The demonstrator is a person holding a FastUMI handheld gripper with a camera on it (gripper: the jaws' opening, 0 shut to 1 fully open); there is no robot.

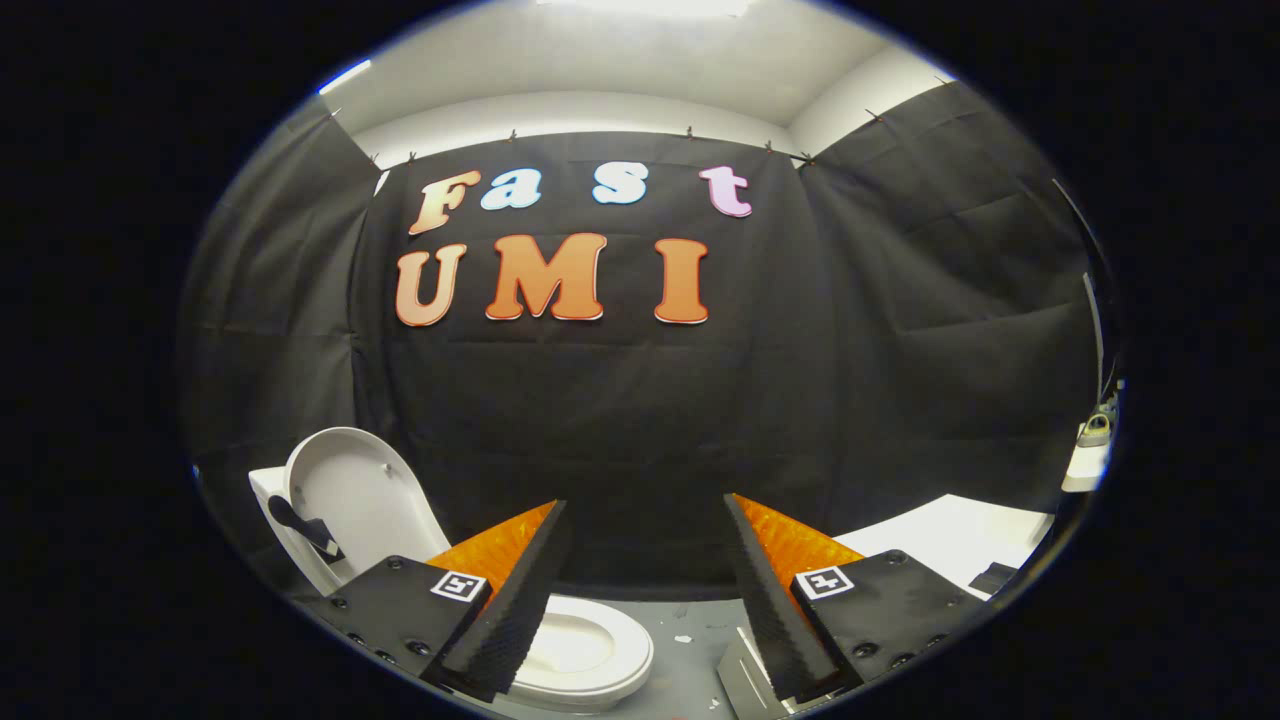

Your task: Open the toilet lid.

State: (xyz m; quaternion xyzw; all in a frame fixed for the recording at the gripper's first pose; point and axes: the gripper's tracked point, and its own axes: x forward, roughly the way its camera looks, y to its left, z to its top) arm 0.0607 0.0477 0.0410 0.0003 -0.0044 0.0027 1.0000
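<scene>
lid (350, 495): we see it raised, leaning back | tool (640, 570): released, fingers spread, holding nothing | risk: we judge a bump could drop it onto the seat (590, 650)

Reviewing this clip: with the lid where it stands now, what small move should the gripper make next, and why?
Probably just ease straight back and stop. The toilet lid already stands upright against the tank, and the seat and bowl lie exposed below. The gripper is open with nothing between its fingers, which sit above the seat and clear of the lid, so no push looks needed.
</scene>
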